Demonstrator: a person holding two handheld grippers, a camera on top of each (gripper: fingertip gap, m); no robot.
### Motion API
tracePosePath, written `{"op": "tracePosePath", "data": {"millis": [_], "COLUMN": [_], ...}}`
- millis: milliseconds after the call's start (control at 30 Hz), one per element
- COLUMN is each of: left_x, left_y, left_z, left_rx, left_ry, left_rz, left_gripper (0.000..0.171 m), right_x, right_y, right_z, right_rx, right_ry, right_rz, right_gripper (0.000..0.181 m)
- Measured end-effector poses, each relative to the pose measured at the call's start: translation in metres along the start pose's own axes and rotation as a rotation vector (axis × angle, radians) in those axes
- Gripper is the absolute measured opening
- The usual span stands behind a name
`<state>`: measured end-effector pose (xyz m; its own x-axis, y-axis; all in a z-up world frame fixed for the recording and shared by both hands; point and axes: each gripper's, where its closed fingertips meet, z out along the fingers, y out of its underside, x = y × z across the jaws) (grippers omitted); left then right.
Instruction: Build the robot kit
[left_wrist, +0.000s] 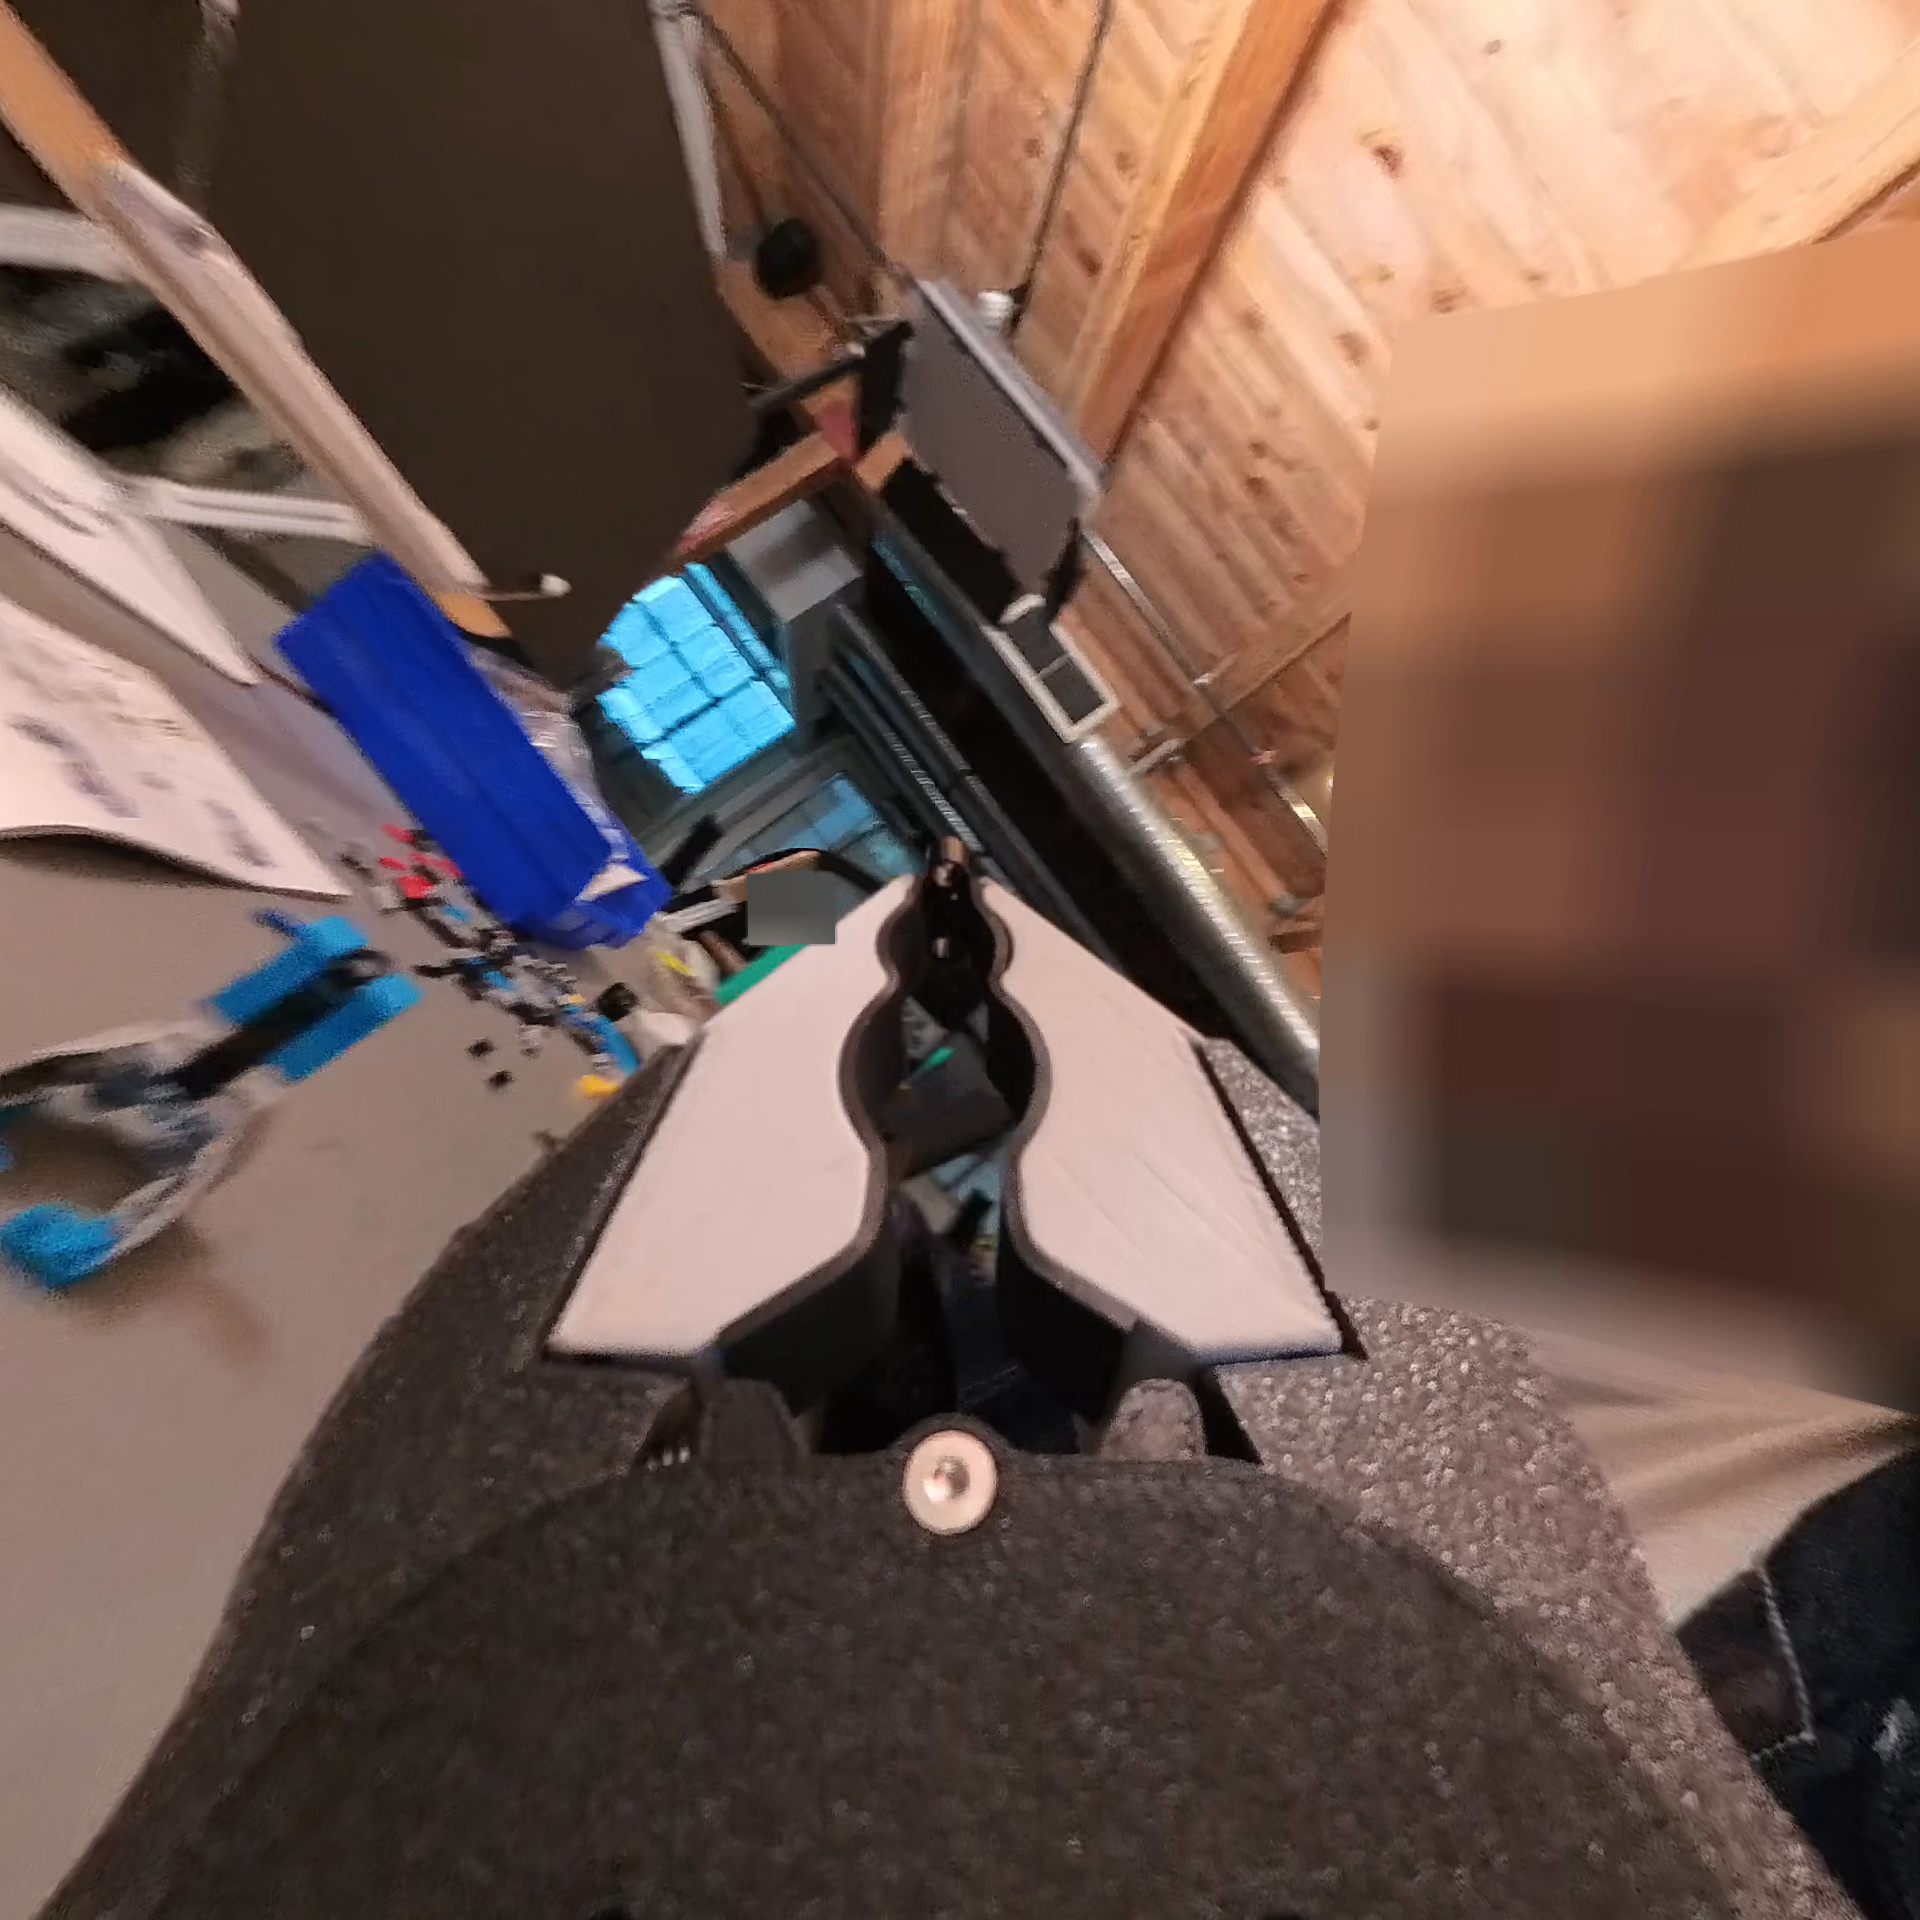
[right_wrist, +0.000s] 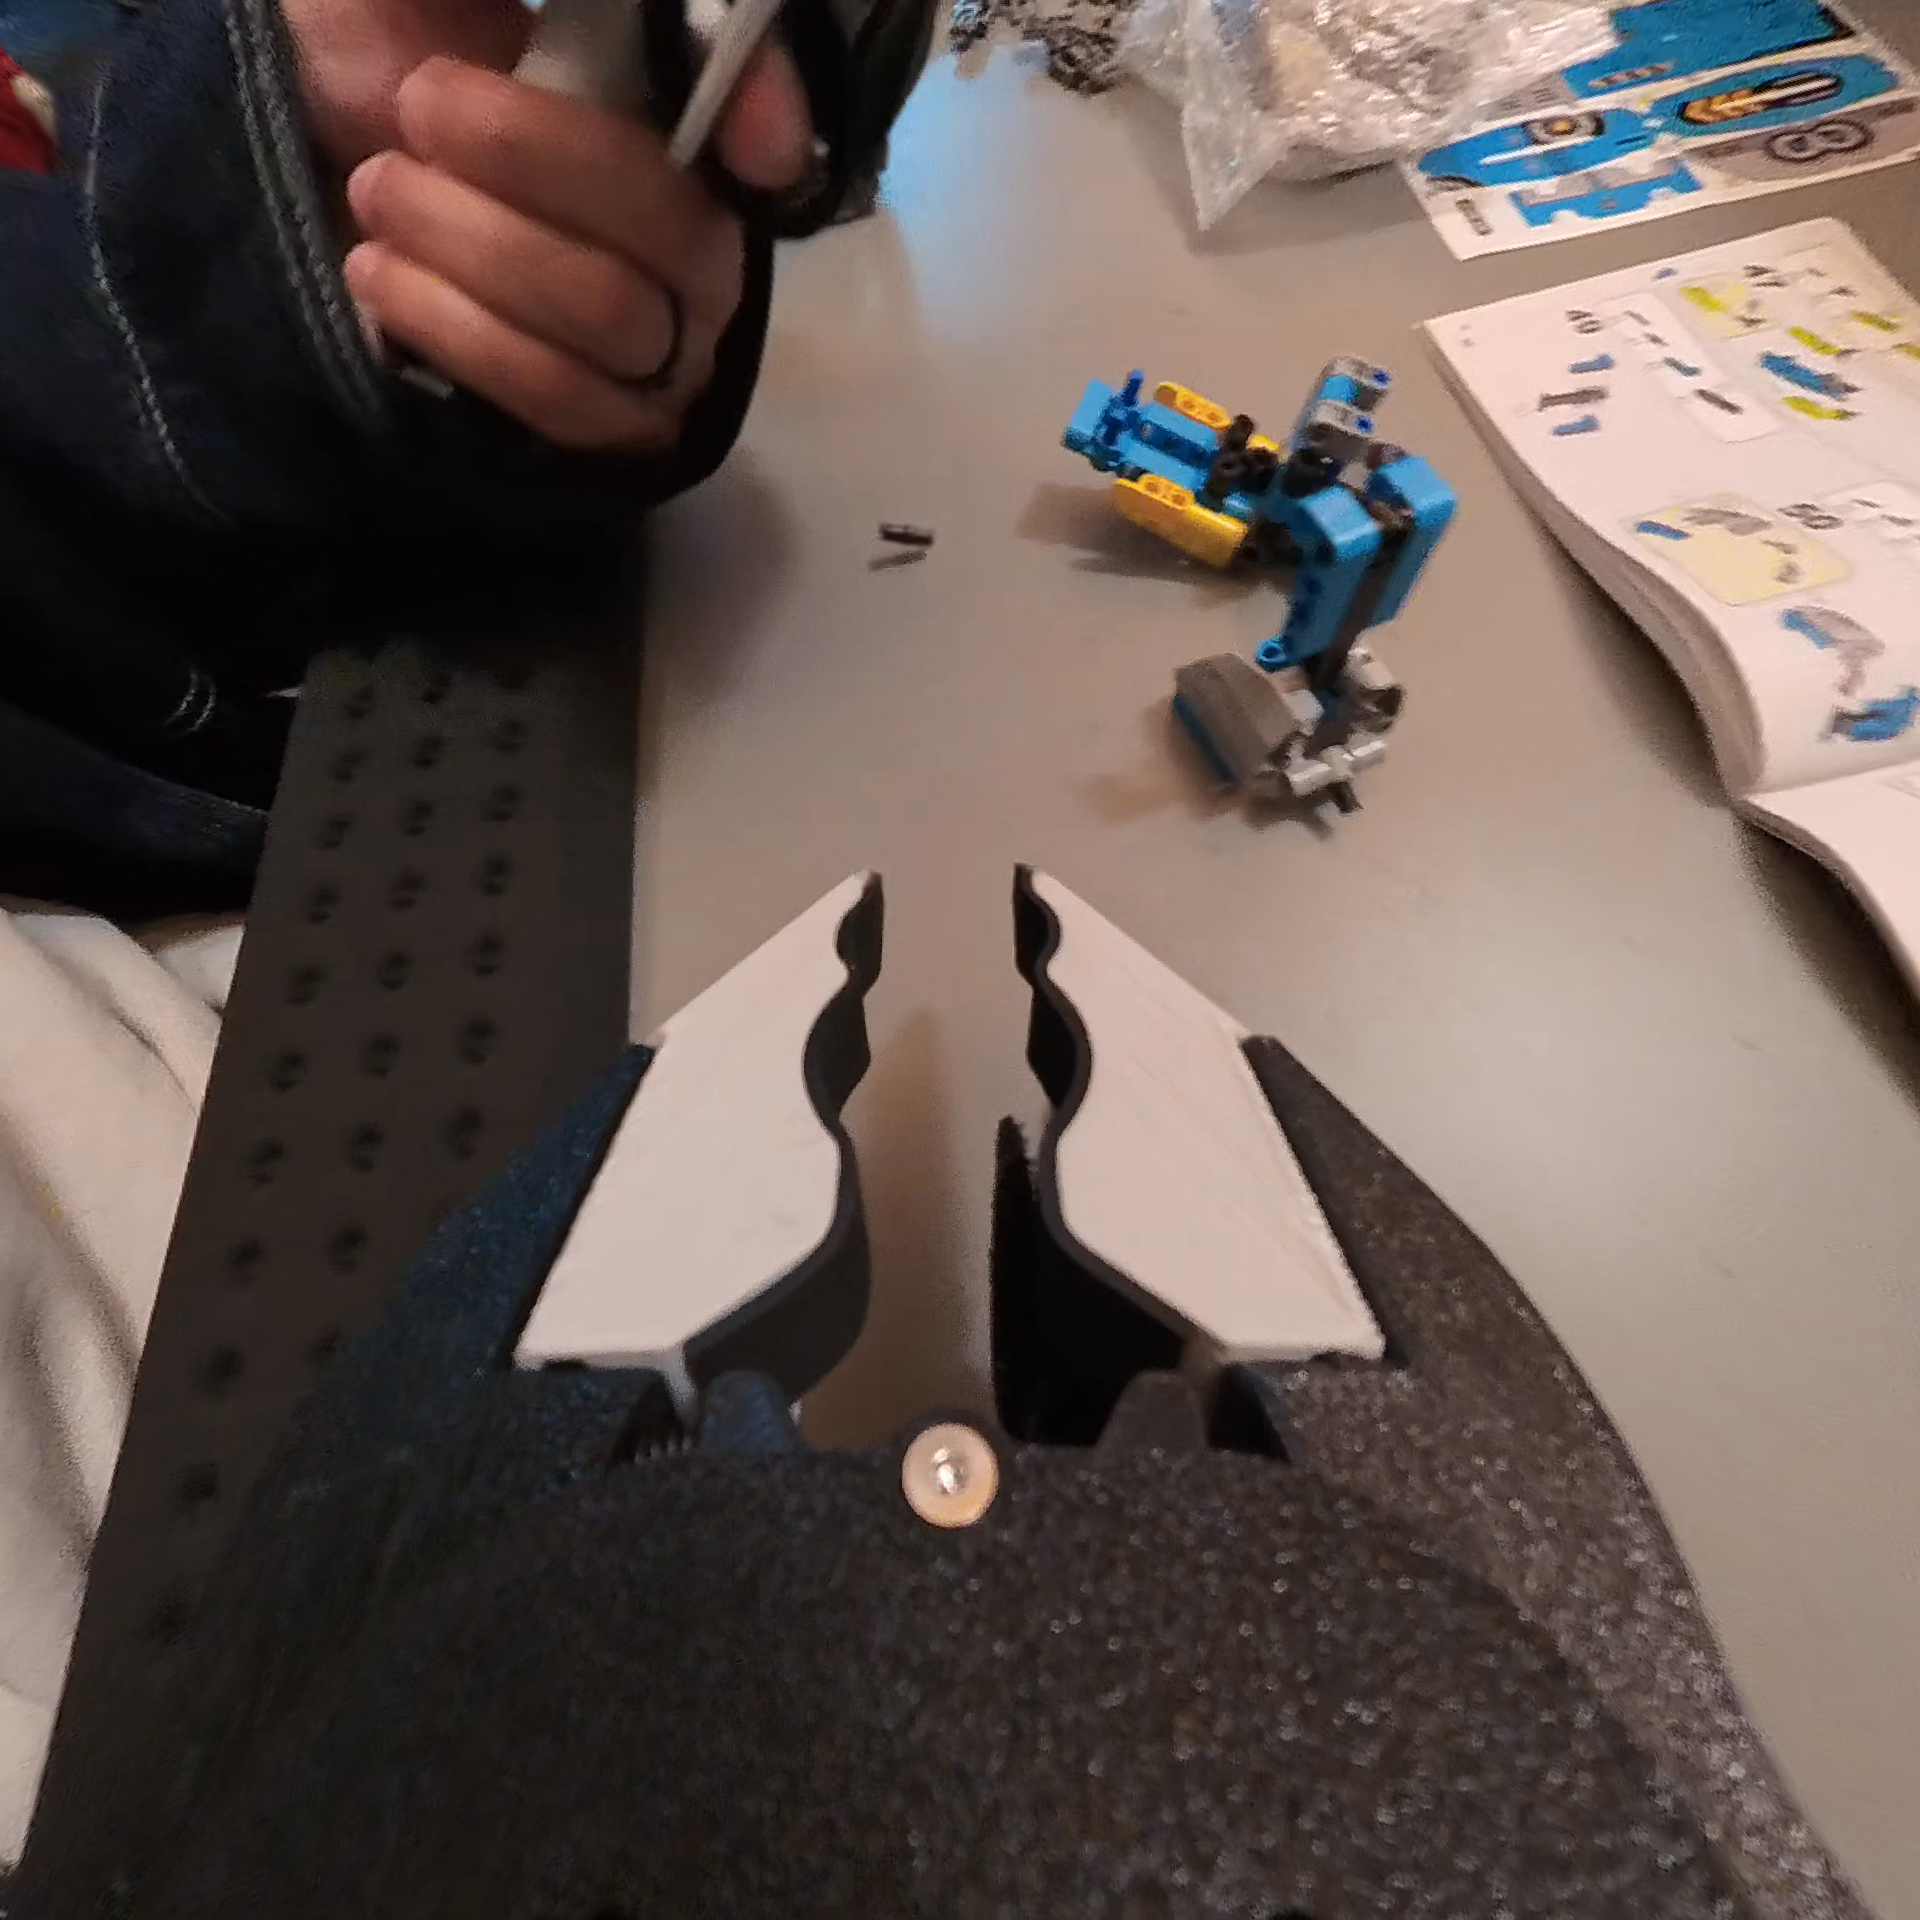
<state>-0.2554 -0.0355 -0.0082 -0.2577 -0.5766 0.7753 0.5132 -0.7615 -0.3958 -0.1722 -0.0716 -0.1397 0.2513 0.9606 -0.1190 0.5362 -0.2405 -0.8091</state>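
Observation:
My left gripper (left_wrist: 948, 883) is raised off the table and tilted, pointing into the room. Its jaws are shut on a small black pin (left_wrist: 945, 902) pinched at the very tips. My right gripper (right_wrist: 948, 881) is open and empty, low over the grey table (right_wrist: 1351, 1039). A blue and yellow brick model (right_wrist: 1278, 540) lies on its side ahead and to the right of it. Another small black pin (right_wrist: 906, 535) lies on the table ahead. A hand (right_wrist: 520, 260) at the upper left grips the other gripper's handle.
An open instruction booklet (right_wrist: 1714, 499), a sticker sheet (right_wrist: 1662, 135) and clear plastic bags (right_wrist: 1330, 73) lie at the right and back. A black perforated plate (right_wrist: 416, 935) lies at the left. A blue bin (left_wrist: 468, 748) and loose small parts (left_wrist: 488, 956) sit on the table.

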Motion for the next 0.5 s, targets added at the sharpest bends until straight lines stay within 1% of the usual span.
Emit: {"op": "tracePosePath", "data": {"millis": [133,200,233,300,367,433,500], "left_x": [-0.027,-0.041,-0.045,-0.047,-0.041,-0.034,-0.027], "left_y": [-0.021,-0.024,-0.023,-0.017,-0.01,-0.003,0.005], "left_z": [-0.043,-0.062,-0.069,-0.074,-0.073,-0.073,-0.079], "left_rx": [-0.02,-0.065,-0.093,-0.142,-0.169,-0.187,-0.2], "left_ry": [-0.296,-0.465,-0.526,-0.583,-0.585,-0.604,-0.65], "left_rz": [0.107,0.215,0.256,0.301,0.325,0.337,0.387], "left_gripper": [0.006,0.007,0.007,0.007,0.007,0.007,0.007], "right_x": [-0.006,-0.006,-0.009,-0.013,-0.023,-0.025,-0.019], "right_y": [-0.007,-0.012,-0.016,-0.028,-0.041,-0.043,-0.048], "right_z": [0.022,0.036,0.044,0.062,0.082,0.099,0.109], "right_rx": [-0.004,-0.027,-0.039,-0.044,-0.029,-0.076,-0.113], "right_ry": [0.002,0.017,0.014,0.019,-0.039,-0.075,-0.089], "right_rz": [-0.02,-0.034,-0.055,-0.085,-0.12,-0.179,-0.259], "right_gripper": [0.024,0.024,0.024,0.024,0.024,0.024,0.024]}}
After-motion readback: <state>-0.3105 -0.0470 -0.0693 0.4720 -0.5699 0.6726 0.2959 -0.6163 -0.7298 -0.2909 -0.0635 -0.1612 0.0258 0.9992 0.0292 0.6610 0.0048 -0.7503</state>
